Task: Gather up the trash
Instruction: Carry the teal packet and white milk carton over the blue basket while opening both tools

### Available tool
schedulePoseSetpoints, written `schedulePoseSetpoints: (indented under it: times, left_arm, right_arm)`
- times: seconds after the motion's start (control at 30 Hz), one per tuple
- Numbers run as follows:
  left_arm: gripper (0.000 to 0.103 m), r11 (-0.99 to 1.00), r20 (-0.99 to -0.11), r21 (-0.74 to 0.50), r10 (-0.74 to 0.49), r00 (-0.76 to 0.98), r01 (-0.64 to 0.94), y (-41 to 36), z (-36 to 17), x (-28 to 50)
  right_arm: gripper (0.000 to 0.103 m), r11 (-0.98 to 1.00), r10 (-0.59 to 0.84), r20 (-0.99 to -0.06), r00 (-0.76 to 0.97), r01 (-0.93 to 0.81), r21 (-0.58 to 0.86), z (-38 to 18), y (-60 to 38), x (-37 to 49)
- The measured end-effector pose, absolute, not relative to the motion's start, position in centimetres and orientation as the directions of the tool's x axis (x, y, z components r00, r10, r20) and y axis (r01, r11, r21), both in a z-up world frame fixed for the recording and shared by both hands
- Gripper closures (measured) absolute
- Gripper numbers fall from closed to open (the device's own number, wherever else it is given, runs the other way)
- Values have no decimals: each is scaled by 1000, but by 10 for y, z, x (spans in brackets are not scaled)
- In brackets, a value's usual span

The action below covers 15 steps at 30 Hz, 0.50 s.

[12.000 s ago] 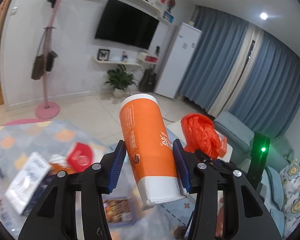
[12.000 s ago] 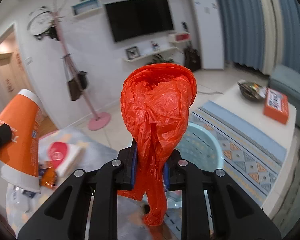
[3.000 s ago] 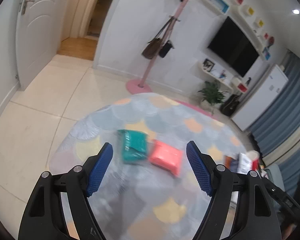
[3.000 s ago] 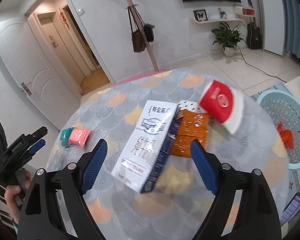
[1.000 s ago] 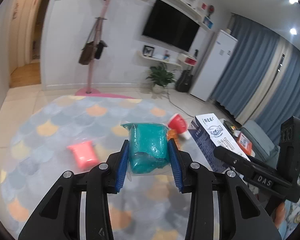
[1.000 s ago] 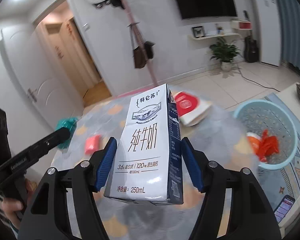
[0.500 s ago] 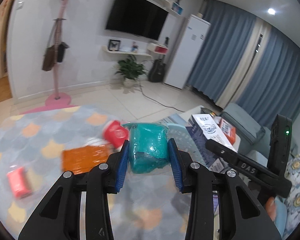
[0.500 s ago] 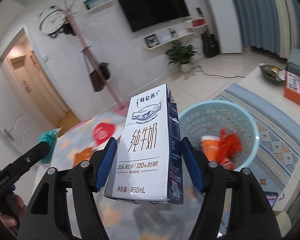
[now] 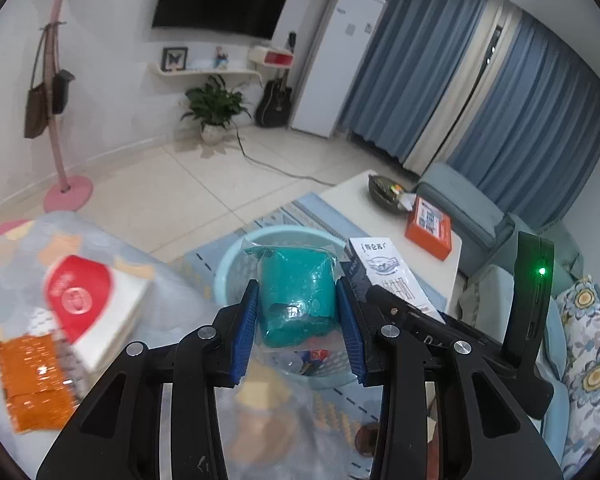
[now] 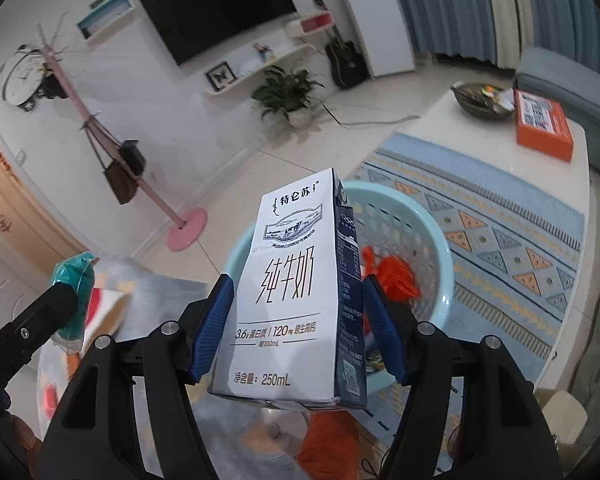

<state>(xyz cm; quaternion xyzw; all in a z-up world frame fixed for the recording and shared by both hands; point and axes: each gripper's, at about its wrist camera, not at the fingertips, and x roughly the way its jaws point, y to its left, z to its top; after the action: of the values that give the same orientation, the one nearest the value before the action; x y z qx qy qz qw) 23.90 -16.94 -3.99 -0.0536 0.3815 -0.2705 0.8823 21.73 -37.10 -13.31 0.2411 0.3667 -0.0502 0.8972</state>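
Observation:
My left gripper (image 9: 298,322) is shut on a teal plastic packet (image 9: 297,296), held over the light blue basket (image 9: 236,256) on the floor. My right gripper (image 10: 296,328) is shut on a white and navy milk carton (image 10: 296,280), upright between the blue pads, also above the basket (image 10: 432,236). An orange plastic bag (image 10: 392,276) lies inside the basket. In the left wrist view the carton (image 9: 388,268) and the right gripper sit just right of the packet. In the right wrist view the teal packet (image 10: 74,276) shows at the left edge.
A red and white carton (image 9: 92,304) and an orange foil packet (image 9: 32,380) lie on the patterned round table (image 9: 28,248) at left. A white coffee table (image 10: 500,152) with an orange box (image 10: 542,124) and a bowl stands on a blue rug (image 10: 512,248). A sofa (image 9: 580,344) is at right.
Both grippers have swung from over the round table to above the blue basket, carrying the teal packet and the milk carton. The basket now sits directly under both.

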Motion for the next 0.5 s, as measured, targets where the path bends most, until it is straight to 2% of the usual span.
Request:
schedulePoseSetpoints:
  times: [0.27, 0.4, 0.5]
  left_arm:
    - [66, 845, -694, -310, -514, 505, 435, -197, -71, 262]
    - [45, 845, -682, -329, -522, 512, 423, -197, -72, 263]
    - [40, 842, -670, -336, -529, 522, 421, -193, -69, 259]
  right_arm:
    - [40, 852, 80, -730, 679, 334, 404, -165, -392, 235]
    - [40, 844, 85, -741, 666, 347, 409, -174, -398, 240]
    - [40, 839, 94, -741, 665, 348, 418, -175, -401, 240]
